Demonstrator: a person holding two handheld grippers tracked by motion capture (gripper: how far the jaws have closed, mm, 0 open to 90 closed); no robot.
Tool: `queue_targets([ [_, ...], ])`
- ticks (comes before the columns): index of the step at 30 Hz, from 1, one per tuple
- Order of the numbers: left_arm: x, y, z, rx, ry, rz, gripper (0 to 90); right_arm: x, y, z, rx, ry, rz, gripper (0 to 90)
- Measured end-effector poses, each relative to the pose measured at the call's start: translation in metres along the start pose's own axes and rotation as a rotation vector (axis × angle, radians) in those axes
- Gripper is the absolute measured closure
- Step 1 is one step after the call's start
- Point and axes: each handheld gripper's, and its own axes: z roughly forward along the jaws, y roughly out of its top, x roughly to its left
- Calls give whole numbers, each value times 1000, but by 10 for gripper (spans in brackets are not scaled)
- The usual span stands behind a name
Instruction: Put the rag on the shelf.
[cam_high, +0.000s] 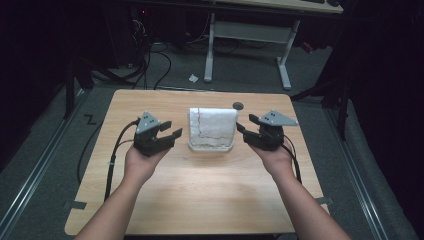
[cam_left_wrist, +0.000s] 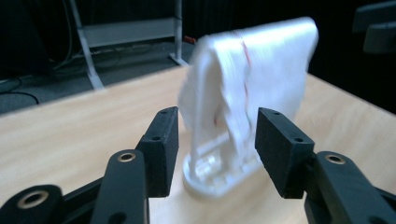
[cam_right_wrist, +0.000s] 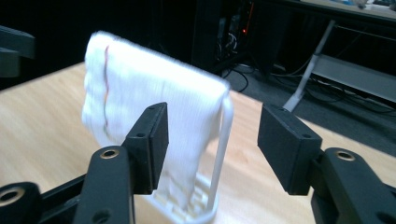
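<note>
White cloth (cam_high: 212, 123) hangs draped over a small white rack (cam_high: 211, 146) mid-bench (cam_high: 200, 190). The left hand-held gripper (cam_high: 170, 131) and right hand-held gripper (cam_high: 245, 126) flank it, jaws spread and empty. This looks like the approach; next each must pinch a cloth edge.

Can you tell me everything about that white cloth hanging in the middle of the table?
The white cloth looks soft and woven, with a thin red line of stitching down one side. It hangs folded over a small white rack standing upright on the wooden table. Only the rack touches it; the open grippers on either side do not.
</note>
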Motion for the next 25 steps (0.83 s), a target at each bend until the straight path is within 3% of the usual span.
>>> queue_targets([
  [2,-4,-19,-6,19,-21,-7,494,7,-13,-6,18,-6,-14,427],
  [3,-4,-19,-6,19,-21,-7,492,7,-13,-6,18,-6,-14,427],
  [4,-8,-43,-13,37,-34,-7,492,15,-33,-11,42,-1,-17,424],
  [5,-10,-57,-16,51,-55,-25,490,18,-41,-12,54,1,-15,423],
  [6,-10,-57,-16,51,-55,-25,484,18,-41,-12,54,1,-15,423],
  [7,-15,-89,-22,91,-58,-31,483,26,-68,-17,90,14,-5,424],
  [9,-19,-121,-31,102,-67,-76,483,33,-92,-23,107,28,13,421],
  [10,-20,-131,-33,148,-66,-113,501,36,-107,-27,117,29,18,421],
  [11,-22,-133,-31,229,-68,-151,521,39,-122,-31,116,24,28,422],
  [12,-23,-134,-31,234,-85,-143,492,41,-141,-35,116,20,52,447],
  [13,-25,-134,-31,221,-79,-115,485,42,-147,-36,149,32,62,443],
  [14,-25,-134,-30,223,-58,-94,483,41,-150,-34,201,52,64,412],
  [15,-25,-133,-28,221,-53,-93,484,41,-152,-33,215,44,47,424],
  [17,-23,-131,-25,198,-80,-112,482,40,-155,-32,226,24,42,426],
  [20,-22,-131,-23,204,-66,-76,474,38,-154,-28,221,33,63,424],
  [25,-20,-134,-24,214,-74,-99,469,39,-156,-27,223,31,38,425],
])
